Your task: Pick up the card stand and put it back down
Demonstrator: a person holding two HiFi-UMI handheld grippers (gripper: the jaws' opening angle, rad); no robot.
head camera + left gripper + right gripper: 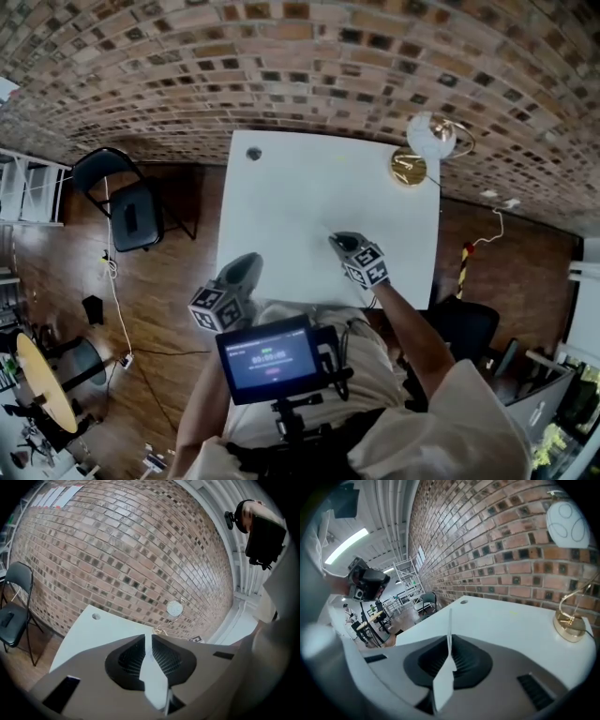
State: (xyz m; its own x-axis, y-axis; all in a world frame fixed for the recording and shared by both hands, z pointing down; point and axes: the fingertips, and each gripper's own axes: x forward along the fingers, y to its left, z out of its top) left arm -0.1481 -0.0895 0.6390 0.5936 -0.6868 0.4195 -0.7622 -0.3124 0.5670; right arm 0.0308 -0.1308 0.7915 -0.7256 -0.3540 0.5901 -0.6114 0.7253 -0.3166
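A: Right, where's the card stand (410,165)?

B: Far right corner of the white table (309,202), close by the brick wall (281,56). Upright. Round gold base on the tabletop, thin wire rising from it, round white card (431,138) at the top. Nothing touching it.

A: And the right gripper (337,239)?

B: Over the middle of the table, toward the near edge, tip pointing outward and down. Well apart from the stand. In the right gripper view the fingers are pressed together into a thin seam, with nothing between them. The stand sits at that view's right side, base low, card high against the bricks.

A: And the left gripper (251,262)?

B: At the table's near left edge, marker cube toward the person. In the left gripper view the fingers stand a narrow slit apart. Bare tabletop shows through the slit, nothing pinched. The stand shows small beyond the tips, at the far edge.

A: What else is on the table?

B: A small round hole (253,153) near the far left corner.

A: Surroundings?

B: Wooden floor (178,281). A black chair (127,206) left of the table. A lit screen (270,361) on the rig at the person's chest.
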